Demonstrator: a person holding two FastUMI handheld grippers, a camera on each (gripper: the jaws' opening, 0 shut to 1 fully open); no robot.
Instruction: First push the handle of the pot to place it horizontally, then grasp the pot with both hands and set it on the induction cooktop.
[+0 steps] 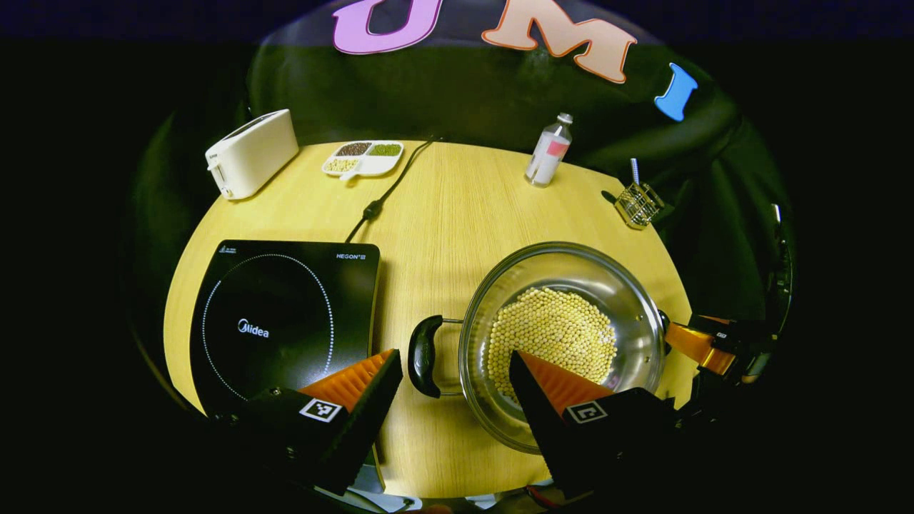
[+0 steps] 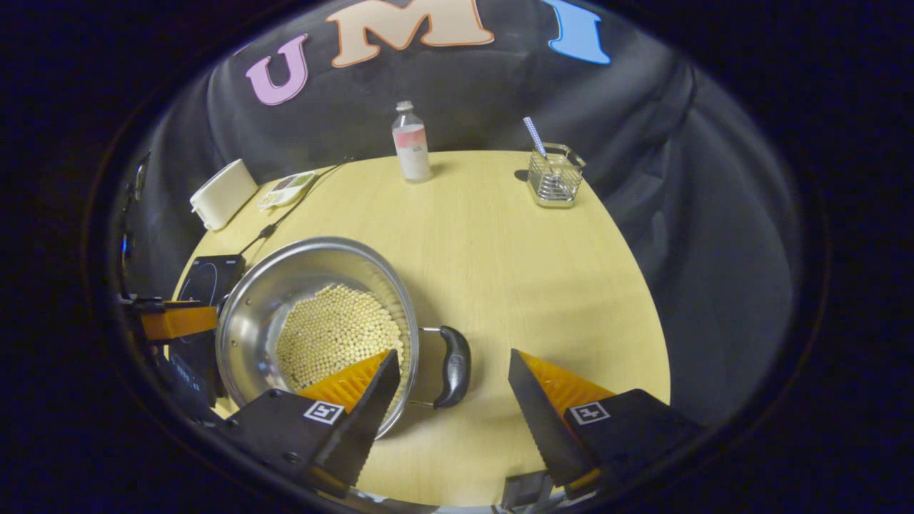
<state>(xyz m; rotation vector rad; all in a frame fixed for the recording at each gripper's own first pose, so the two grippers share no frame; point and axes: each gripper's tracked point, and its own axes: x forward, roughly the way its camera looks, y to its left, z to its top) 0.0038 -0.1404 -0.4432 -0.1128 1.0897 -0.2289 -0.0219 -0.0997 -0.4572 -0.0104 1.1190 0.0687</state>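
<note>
- We see a silver pot [image 1: 643, 300] with black handle [image 1: 424, 355], pale yellow beans [image 1: 553, 332]
- black cooktop [image 1: 285, 321], dotted white ring
- light wood-grain table [image 1: 457, 214]
- white toaster [image 1: 251, 152]

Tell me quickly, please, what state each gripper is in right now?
Left gripper: open, around the pot's left handle.
Right gripper: open, around the right handle.

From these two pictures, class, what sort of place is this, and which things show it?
Probably a staged kitchen tabletop: an induction cooktop, a steel pot of pale beans, and a toaster on a round wooden table.
</note>
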